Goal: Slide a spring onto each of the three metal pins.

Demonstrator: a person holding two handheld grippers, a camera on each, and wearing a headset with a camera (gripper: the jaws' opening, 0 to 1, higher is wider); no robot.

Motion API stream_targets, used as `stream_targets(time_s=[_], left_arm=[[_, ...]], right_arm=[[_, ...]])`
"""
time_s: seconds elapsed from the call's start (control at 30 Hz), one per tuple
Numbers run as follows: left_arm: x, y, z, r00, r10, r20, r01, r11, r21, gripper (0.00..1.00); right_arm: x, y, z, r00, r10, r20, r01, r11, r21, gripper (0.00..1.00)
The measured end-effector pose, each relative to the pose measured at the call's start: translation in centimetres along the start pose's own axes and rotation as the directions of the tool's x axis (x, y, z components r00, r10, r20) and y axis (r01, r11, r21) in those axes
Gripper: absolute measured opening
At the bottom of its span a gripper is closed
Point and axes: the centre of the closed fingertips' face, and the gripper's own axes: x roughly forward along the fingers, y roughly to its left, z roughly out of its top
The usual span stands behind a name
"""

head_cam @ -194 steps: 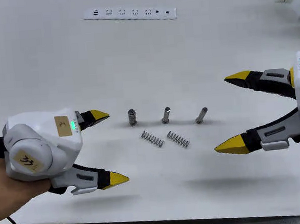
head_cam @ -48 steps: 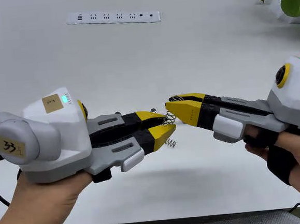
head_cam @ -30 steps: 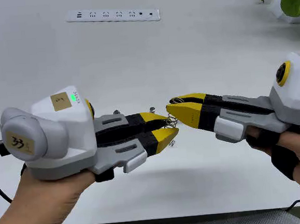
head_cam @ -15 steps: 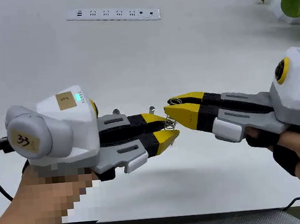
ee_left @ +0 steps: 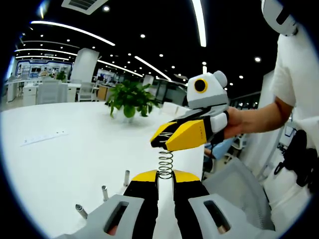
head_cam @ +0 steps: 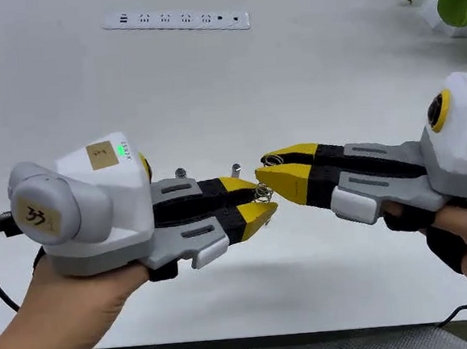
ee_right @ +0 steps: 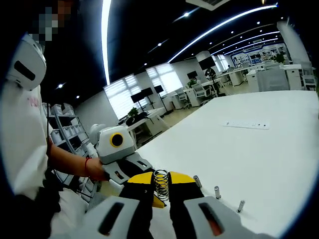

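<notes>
The left tool (ee_left: pixel 165 175) pinches a spring (ee_left: pixel 165 163) by its end; the right tool (ee_right: pixel 160 178) clamps a second spring (ee_right: pixel 160 186). Their tips nearly touch above the surface (head_cam: pixel 290 73), near three pins (ee_left: pixel 104 192).

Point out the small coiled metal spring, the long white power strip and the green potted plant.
coiled metal spring (ee_left: pixel 165 164), left gripper view, on its middle coils.
white power strip (head_cam: pixel 177 20), head view, on the middle of its top face.
green potted plant (ee_left: pixel 130 99), left gripper view, on its leaves.
</notes>
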Motion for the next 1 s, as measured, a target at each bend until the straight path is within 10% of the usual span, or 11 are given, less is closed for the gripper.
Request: stream_targets(time_s=[0.23, 0.4, 0.53, 0.67, 0.77, 0.87, 1.0], left_arm=[[0.0, 0.0, -0.1, 1.0, -0.008, -0.004, 0.008, 1.0, 0.004, 0.1], [0.1, -0.1, -0.2, 0.9998, -0.016, -0.014, 0.016, 1.0, 0.017, 0.1], [0.2, -0.3, -0.4, 0.9993, -0.025, -0.028, 0.027, 0.999, 0.042, 0.1], [0.3, -0.6, -0.5, 0.9985, -0.035, -0.041, 0.038, 0.997, 0.062, 0.1], [0.4, -0.8, -0.6, 0.9979, -0.042, -0.05, 0.046, 0.996, 0.078, 0.1], [0.4, -0.9, -0.7, 0.9975, -0.047, -0.052, 0.051, 0.995, 0.086, 0.1], [0.5, -0.9, -0.9, 0.9967, -0.055, -0.06, 0.061, 0.993, 0.099, 0.1]], right_arm=[[-0.2, 0.5, -0.7, 0.9951, 0.03, -0.094, -0.037, 0.996, -0.08, 0.2], [-1.2, 0.6, -0.9, 0.958, 0.06, -0.28, -0.138, 0.953, -0.268, 0.32], [-1.8, 0.6, -0.7, 0.9009, 0.085, -0.426, -0.257, 0.895, -0.364, 0.32], [-1.8, 0.6, -0.7, 0.8249, 0.091, -0.558, -0.372, 0.831, -0.414, 0.32], [-1.9, 1.2, -1.6, 0.7393, 0.098, -0.666, -0.487, 0.76, -0.429, 0.3], [-1.8, 1.5, -2.2, 0.6749, 0.099, -0.731, -0.564, 0.707, -0.426, 0.29], [-1.4, 1.4, -2.5, 0.621, 0.07, -0.781, -0.617, 0.658, -0.432, 0.27]])
